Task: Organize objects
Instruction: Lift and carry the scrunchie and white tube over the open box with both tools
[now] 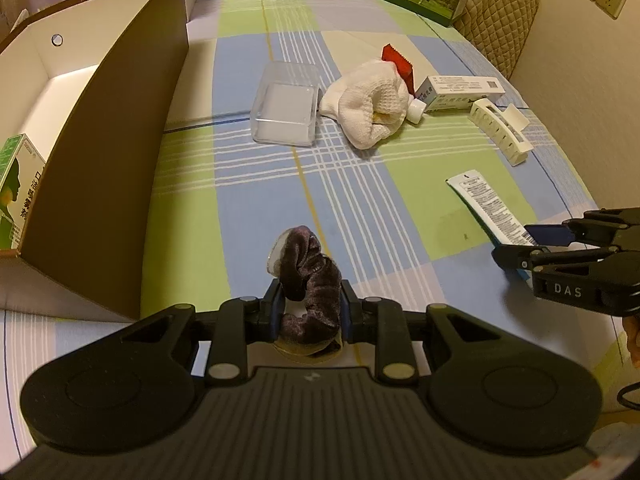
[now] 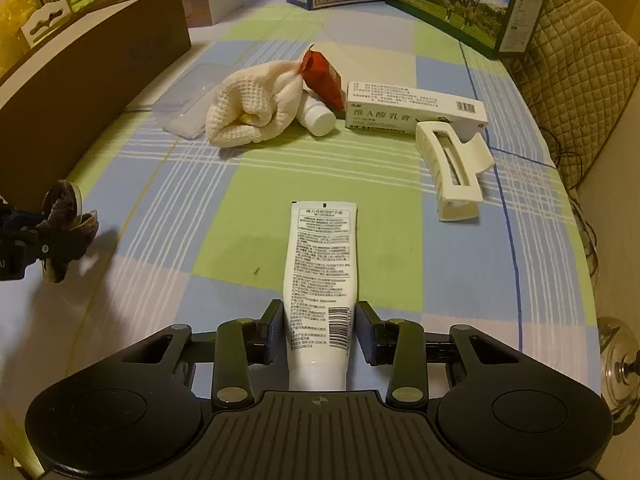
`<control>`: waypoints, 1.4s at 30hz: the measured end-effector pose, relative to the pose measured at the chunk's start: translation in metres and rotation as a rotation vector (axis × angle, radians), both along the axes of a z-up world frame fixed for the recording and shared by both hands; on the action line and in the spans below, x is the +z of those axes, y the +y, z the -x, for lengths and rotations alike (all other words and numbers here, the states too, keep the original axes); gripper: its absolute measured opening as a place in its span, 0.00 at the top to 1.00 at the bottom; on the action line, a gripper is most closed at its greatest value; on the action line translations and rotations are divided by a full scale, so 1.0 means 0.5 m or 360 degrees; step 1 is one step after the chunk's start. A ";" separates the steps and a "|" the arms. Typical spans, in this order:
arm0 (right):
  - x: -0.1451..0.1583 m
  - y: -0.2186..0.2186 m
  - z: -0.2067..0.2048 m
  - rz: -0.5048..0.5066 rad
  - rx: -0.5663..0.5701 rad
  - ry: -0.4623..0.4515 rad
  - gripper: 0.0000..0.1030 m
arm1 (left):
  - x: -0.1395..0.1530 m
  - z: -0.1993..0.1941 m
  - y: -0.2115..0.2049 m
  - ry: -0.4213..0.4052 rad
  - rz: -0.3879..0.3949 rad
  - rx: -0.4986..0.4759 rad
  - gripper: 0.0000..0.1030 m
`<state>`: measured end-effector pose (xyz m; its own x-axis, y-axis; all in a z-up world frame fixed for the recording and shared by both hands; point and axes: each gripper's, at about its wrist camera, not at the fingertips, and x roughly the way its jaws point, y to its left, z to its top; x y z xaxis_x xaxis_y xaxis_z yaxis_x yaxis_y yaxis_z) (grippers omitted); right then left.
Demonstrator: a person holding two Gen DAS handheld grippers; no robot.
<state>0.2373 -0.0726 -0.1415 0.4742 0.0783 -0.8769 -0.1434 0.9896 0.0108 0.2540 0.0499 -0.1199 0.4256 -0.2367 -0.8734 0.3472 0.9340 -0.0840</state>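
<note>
My left gripper (image 1: 308,300) is shut on a dark purple velvet scrunchie (image 1: 310,280) with a clear piece behind it, held above the plaid tablecloth. It also shows at the left edge of the right wrist view (image 2: 64,228). My right gripper (image 2: 319,326) straddles the lower part of a white cream tube (image 2: 320,272) lying on the cloth; its pads sit close on both sides, with a small gap on the right. In the left wrist view the right gripper (image 1: 516,244) is over the tube's end (image 1: 488,204).
A brown cardboard box (image 1: 100,140) with a green carton (image 1: 16,188) inside stands at the left. On the cloth lie a clear plastic tray (image 1: 286,108), a white waffle towel (image 1: 372,104), a red packet (image 1: 398,64), a small white bottle (image 2: 318,114), a medicine box (image 2: 412,110) and a white hair claw (image 2: 452,168). Printed cartons (image 2: 452,0) stand at the back.
</note>
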 end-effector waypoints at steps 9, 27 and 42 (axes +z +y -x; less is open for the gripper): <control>0.018 0.001 0.017 -0.0098 0.0005 0.0036 0.66 | 0.019 0.011 -0.002 -0.0040 0.0020 -0.0006 0.78; 0.170 0.051 0.003 -0.0529 0.0062 -0.0113 0.66 | 0.140 0.031 0.031 -0.0253 0.0178 0.0007 0.78; 0.268 0.237 -0.056 -0.0993 0.0291 -0.0122 0.66 | 0.269 0.040 0.206 -0.0473 0.0236 0.0213 0.78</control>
<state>0.2652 0.0461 -0.0077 0.4645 0.6468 -0.6048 -0.3321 0.7604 0.5581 0.2340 0.1527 0.0148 0.6916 -0.2766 -0.6672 0.2523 0.9581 -0.1358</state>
